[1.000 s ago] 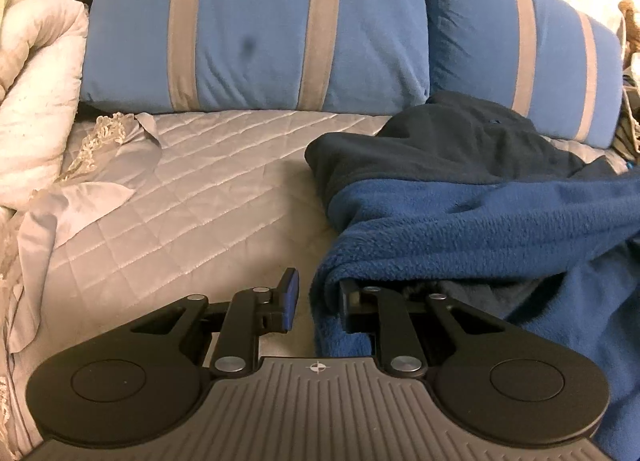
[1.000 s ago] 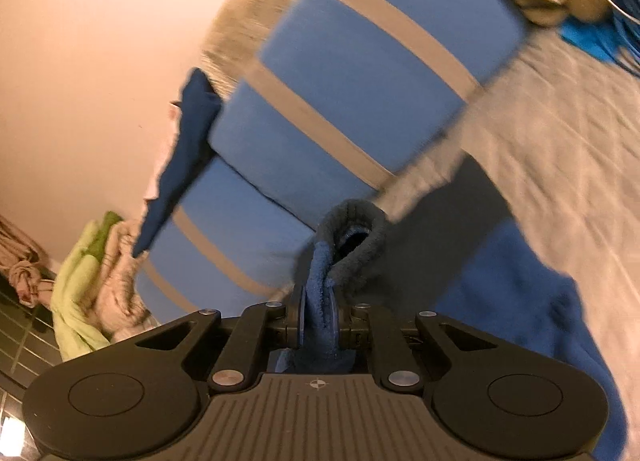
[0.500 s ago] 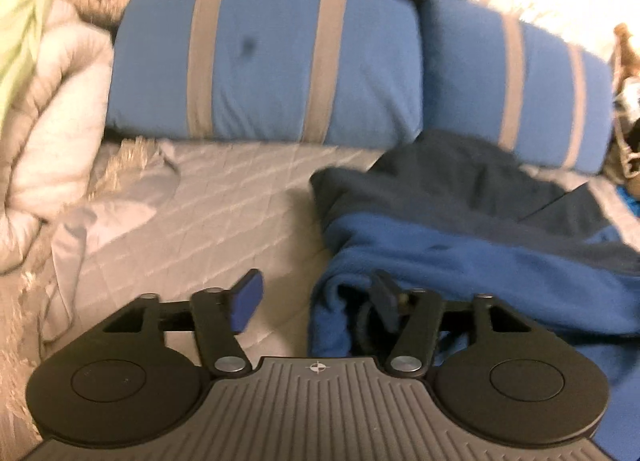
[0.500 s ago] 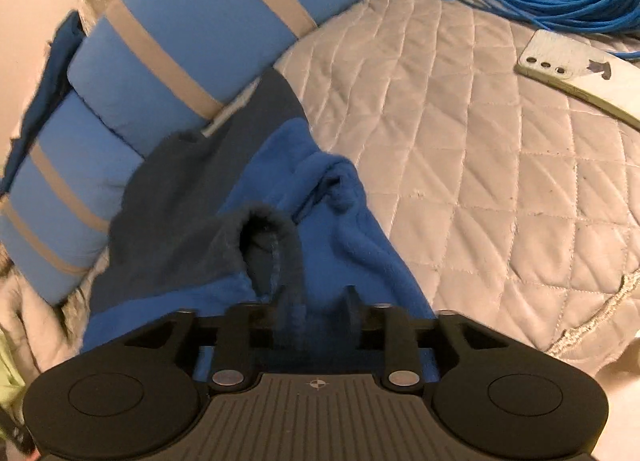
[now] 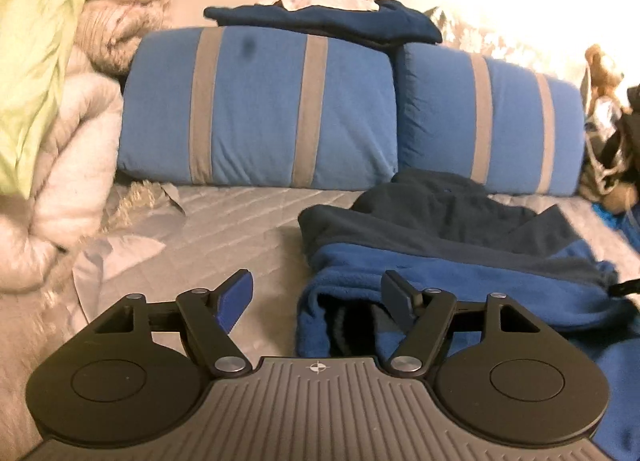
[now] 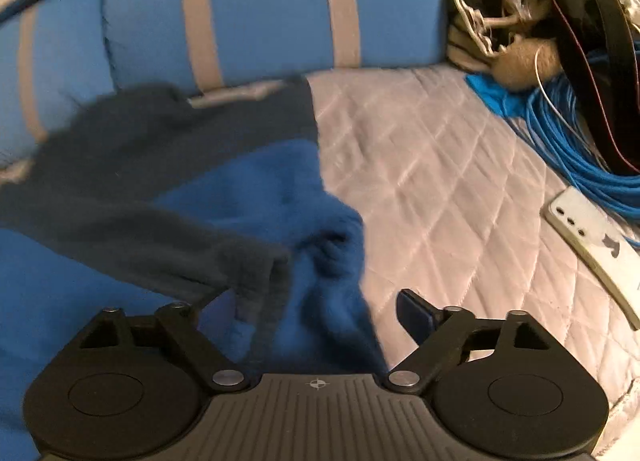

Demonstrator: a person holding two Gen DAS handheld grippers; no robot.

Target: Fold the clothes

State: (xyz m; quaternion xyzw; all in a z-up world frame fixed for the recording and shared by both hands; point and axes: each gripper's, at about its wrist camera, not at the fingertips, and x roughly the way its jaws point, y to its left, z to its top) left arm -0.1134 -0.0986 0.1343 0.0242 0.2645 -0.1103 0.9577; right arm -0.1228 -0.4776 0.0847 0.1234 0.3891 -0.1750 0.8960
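Letting go of the fleece [image 5: 460, 261], now lying bunched on the quilt [image 5: 240, 221] below the pillows [image 5: 256, 109], both the left gripper [image 5: 316, 297] and right gripper [image 6: 316, 313] are opening, empty-jawed, so the next move likely calls for regripping an edge to flatten it.

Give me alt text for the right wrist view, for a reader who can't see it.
The right hand-held gripper, jaws opening, hangs over a blue and navy fleece garment lying loose on a grey quilted bedspread. Striped blue pillows lie behind; blue cable and a white phone lie right.
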